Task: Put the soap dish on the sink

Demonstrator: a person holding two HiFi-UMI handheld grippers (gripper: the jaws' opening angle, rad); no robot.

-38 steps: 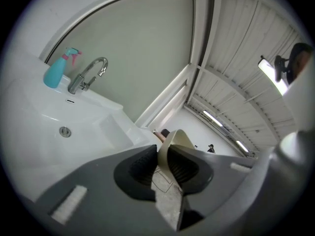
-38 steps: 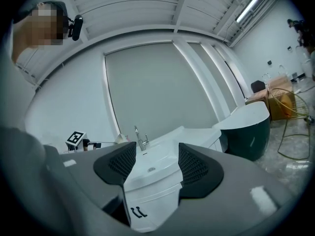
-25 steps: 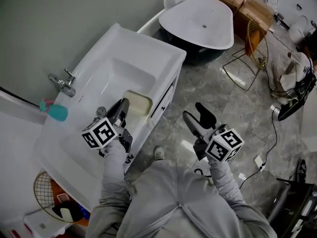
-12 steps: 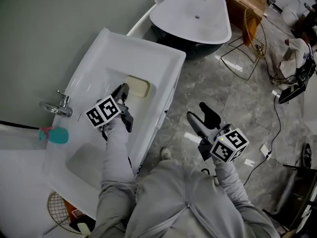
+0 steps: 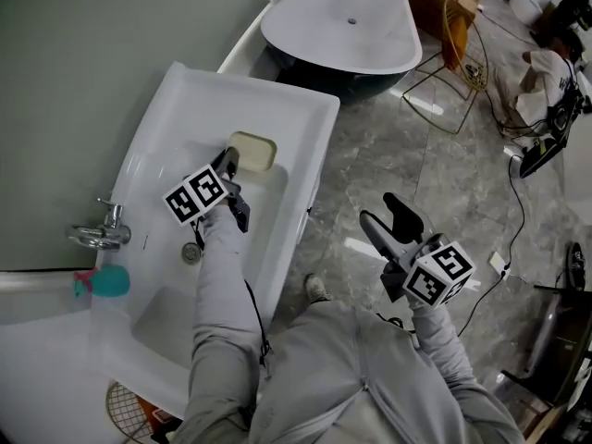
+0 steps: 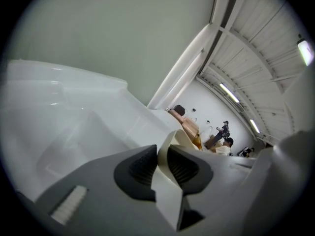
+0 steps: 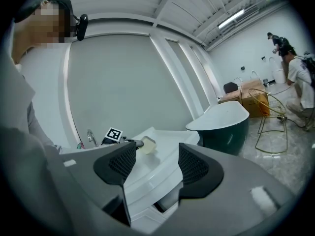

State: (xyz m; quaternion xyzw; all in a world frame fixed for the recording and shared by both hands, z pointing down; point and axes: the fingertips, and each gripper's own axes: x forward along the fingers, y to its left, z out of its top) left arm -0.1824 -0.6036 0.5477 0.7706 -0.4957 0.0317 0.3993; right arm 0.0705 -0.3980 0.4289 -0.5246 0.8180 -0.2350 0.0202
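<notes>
Currently, I see left gripper (image 5: 228,163) clamped on soap dish (image 5: 253,151) rim, dish at its 1 o'clock over sink (image 5: 313,118), right gripper (image 5: 392,220) wide open, empty, above floor (image 5: 388,155).

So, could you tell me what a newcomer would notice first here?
The left gripper clamps the edge of a cream soap dish at the far end of the white sink. The right gripper hangs open and empty over the marble floor, with a white bathtub beyond the sink.

Cream, perhaps pale-yellow soap dish (image 5: 254,149); white sink (image 5: 215,86)
</notes>
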